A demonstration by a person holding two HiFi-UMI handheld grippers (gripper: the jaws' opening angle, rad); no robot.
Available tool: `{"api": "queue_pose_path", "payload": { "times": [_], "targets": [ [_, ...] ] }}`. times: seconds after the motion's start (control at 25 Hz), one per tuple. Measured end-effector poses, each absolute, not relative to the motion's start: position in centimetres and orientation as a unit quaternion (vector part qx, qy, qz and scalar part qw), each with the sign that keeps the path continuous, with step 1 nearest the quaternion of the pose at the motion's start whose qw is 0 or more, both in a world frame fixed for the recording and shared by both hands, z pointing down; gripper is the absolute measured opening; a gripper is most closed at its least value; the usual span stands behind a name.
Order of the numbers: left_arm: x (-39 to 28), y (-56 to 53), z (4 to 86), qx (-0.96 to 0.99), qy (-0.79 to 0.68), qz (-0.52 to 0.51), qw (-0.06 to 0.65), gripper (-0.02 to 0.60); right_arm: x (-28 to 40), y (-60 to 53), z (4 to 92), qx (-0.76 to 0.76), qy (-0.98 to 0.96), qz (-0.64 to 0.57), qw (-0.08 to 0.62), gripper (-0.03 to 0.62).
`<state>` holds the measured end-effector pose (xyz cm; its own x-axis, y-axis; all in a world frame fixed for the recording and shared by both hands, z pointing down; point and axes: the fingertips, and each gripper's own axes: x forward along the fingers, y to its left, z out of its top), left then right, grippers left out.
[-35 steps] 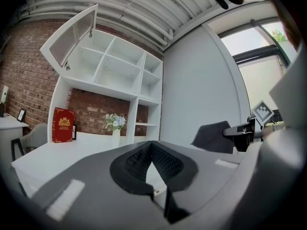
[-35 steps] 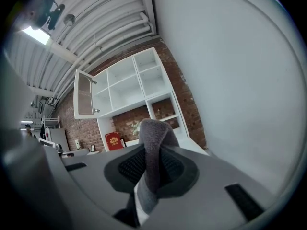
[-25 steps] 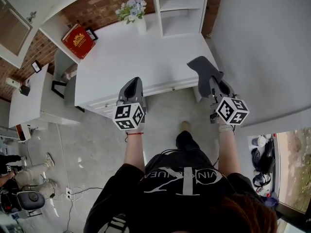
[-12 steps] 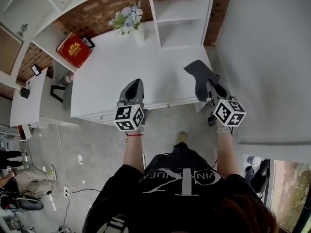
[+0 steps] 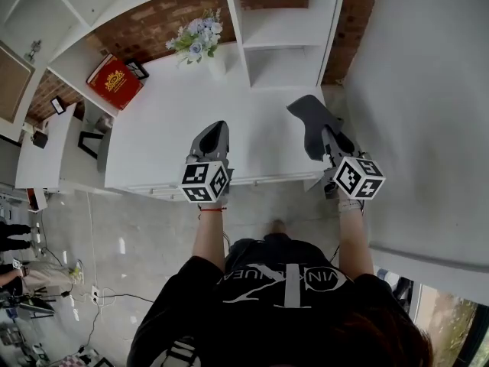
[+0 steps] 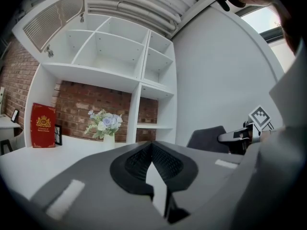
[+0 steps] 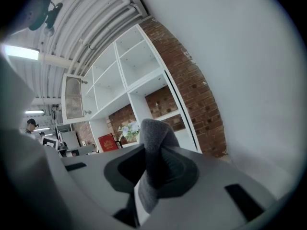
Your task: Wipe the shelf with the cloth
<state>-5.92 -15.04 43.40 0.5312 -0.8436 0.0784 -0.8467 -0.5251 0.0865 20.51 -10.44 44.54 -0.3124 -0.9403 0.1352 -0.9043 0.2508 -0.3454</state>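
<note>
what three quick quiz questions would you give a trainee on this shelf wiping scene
1. True or false: the right gripper is shut on the grey cloth.
2. What stands at the back left of the white counter? A red box; B kettle; C lamp.
3. What is between the jaws of the left gripper?
Key: 1 true; 2 A; 3 nothing, they are closed.

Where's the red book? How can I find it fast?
Look at the long white counter below the brick wall. The red book stands at its left end, left of the flower vase and beside a small black frame. It alone is red, with a gold emblem.
</note>
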Motion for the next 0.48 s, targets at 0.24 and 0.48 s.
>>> {"api": "queue_pose_path", "payload": {
  "times": [0.24,0.48],
  "targets": [
    [-5.4,-16.1,43.6,0.869,-0.49,0.019,0.062,0.011,20.5,-11.9,45.1,-0.569,0.798,-0.191,0.047,0.06],
    [-5.1,-16.3,43.8,0.871,-0.487,0.031,0.056,0.011,20.2,-12.9,45.3,-0.561,0.802,-0.196,0.053,0.06]
  ]
}}
